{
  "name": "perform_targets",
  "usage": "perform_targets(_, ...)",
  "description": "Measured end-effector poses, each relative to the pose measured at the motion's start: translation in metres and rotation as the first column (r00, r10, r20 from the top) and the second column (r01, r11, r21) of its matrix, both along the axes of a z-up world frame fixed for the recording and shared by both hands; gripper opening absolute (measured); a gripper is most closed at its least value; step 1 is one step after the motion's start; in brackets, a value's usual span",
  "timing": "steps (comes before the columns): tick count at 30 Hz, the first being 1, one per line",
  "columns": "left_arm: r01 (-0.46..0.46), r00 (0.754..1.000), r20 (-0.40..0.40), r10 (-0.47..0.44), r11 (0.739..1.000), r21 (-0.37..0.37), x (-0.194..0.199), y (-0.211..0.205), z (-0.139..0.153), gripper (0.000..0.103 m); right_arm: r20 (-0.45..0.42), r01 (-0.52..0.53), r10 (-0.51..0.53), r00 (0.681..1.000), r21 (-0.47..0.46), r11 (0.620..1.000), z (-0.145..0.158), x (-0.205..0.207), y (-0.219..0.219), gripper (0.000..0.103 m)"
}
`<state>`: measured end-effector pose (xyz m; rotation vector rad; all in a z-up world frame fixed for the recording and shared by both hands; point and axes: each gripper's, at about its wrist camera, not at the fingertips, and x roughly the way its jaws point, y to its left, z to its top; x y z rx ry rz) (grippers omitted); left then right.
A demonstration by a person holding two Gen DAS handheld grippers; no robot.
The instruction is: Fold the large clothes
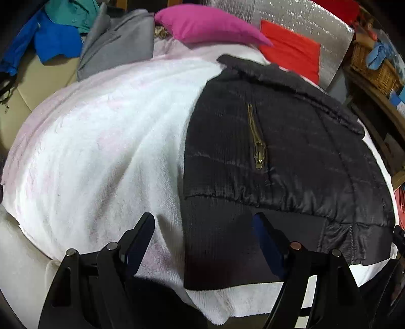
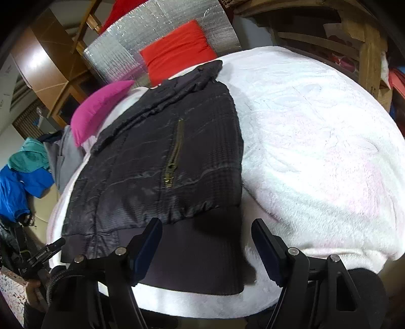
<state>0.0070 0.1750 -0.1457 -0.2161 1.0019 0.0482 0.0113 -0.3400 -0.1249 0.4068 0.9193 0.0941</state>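
Black quilted jacket (image 1: 291,151), folded narrow (brass zipper (image 1: 257,141))

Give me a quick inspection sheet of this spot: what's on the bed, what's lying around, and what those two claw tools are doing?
Surface: white fluffy blanket, rumpled.
Job's things: black jacket lying flat, brass zipper showing, ribbed hem nearest the tools.
Clutter: pink pillow, red cushion, grey garment, blue garment, teal garment.
Grippers: left gripper open over the hem's corner; right gripper open over the hem's other corner; neither grips yet.
Cables: nothing seen.
Surroundings: silver foil panel, wicker basket, wooden furniture.
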Motion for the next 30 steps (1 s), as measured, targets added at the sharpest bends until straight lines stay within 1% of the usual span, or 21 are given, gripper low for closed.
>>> perform_targets(2,0.0,1.0,-0.013,0.0,1.0,-0.012,0.003,-0.001,-0.003,0.079,-0.03,-0.006,0.006,1.0,-0.002,1.0,-0.009,0.005,0.001,0.075)
perform_targets(3,0.005,1.0,-0.009,-0.005,1.0,-0.01,0.003,-0.002,-0.003,0.07,-0.039,-0.012,0.012,0.999,-0.003,1.0,-0.011,0.006,0.002,0.074)
perform_targets(4,0.008,1.0,-0.012,-0.008,1.0,-0.003,0.004,-0.003,-0.003,0.056,-0.037,-0.022,0.022,0.999,-0.007,1.0,-0.011,0.006,0.005,0.064)
perform_targets(5,0.007,1.0,-0.021,-0.007,1.0,0.005,0.005,-0.004,-0.004,0.051,-0.035,-0.034,0.033,0.999,-0.012,0.999,-0.011,0.006,0.006,0.05)
perform_targets(6,0.003,1.0,-0.023,-0.003,1.0,0.004,0.006,-0.003,-0.005,0.045,-0.038,-0.039,0.038,0.999,-0.028,0.999,-0.01,0.006,0.008,0.047)
perform_targets(7,-0.002,1.0,-0.023,0.002,1.0,0.001,0.006,-0.003,-0.005,0.037,-0.044,-0.049,0.047,0.998,-0.05,0.998,-0.01,0.006,0.011,0.041)
perform_targets(8,-0.004,1.0,-0.022,0.004,1.0,0.001,0.006,-0.002,-0.005,0.033,-0.046,-0.053,0.051,0.998,-0.047,0.997,-0.01,0.006,0.01,0.029)
perform_targets(9,0.0,1.0,-0.021,0.0,1.0,0.008,0.006,-0.002,-0.003,0.025,-0.048,-0.06,0.059,0.997,-0.024,0.998,-0.01,0.006,0.008,0.02)
perform_targets(10,0.001,1.0,-0.019,-0.001,1.0,0.011,0.005,-0.001,-0.002,0.02,-0.05,-0.063,0.063,0.997,-0.004,0.998,-0.009,0.006,0.006,0.018)
perform_targets(11,0.002,1.0,-0.015,-0.002,1.0,0.009,0.004,0.0,-0.001,0.019,-0.052,-0.072,0.072,0.996,-0.001,0.997,-0.007,0.007,0.004,0.013)
perform_targets(13,0.001,1.0,-0.003,-0.001,1.0,-0.002,0.0,0.002,0.003,0.017,-0.049,-0.081,0.081,0.995,0.02,0.997,-0.003,0.006,0.001,0.01)
perform_targets(14,0.0,1.0,0.004,0.0,1.0,-0.006,-0.002,0.003,0.005,0.017,-0.041,-0.084,0.085,0.996,0.038,0.996,0.001,0.005,-0.001,0.009)
perform_targets(17,0.004,0.999,0.036,-0.004,1.0,-0.007,-0.011,0.004,0.015,0.016,-0.023,-0.1,0.102,0.995,0.055,0.993,0.009,-0.003,-0.004,0.009)
perform_targets(22,0.005,0.998,0.065,-0.004,1.0,-0.02,-0.031,0.008,0.023,0.013,-0.032,-0.109,0.111,0.993,0.069,0.992,0.009,-0.02,-0.008,0.008)
perform_targets(25,0.021,0.998,0.066,-0.02,1.0,-0.012,-0.035,0.009,0.024,0.013,-0.038,-0.078,0.082,0.996,0.104,0.991,0.001,-0.019,-0.016,0.01)
perform_targets(26,0.019,0.997,0.072,-0.017,0.999,-0.027,-0.034,0.012,0.023,0.013,-0.04,-0.085,0.091,0.995,0.122,0.989,-0.002,-0.01,-0.016,0.013)
perform_targets(27,0.018,0.997,0.07,-0.015,0.999,-0.045,-0.032,0.015,0.022,0.016,-0.044,-0.09,0.097,0.994,0.132,0.987,-0.003,-0.005,-0.015,0.013)
perform_targets(29,0.008,0.999,0.051,-0.004,0.997,-0.083,-0.026,0.02,0.019,0.017,-0.037,-0.081,0.086,0.996,0.106,0.991,-0.001,-0.003,-0.013,0.024)
perform_targets(30,-0.007,0.998,0.063,0.013,0.996,-0.09,-0.024,0.023,0.021,0.019,-0.027,-0.079,0.081,0.996,0.09,0.993,0.0,-0.002,-0.012,0.042)
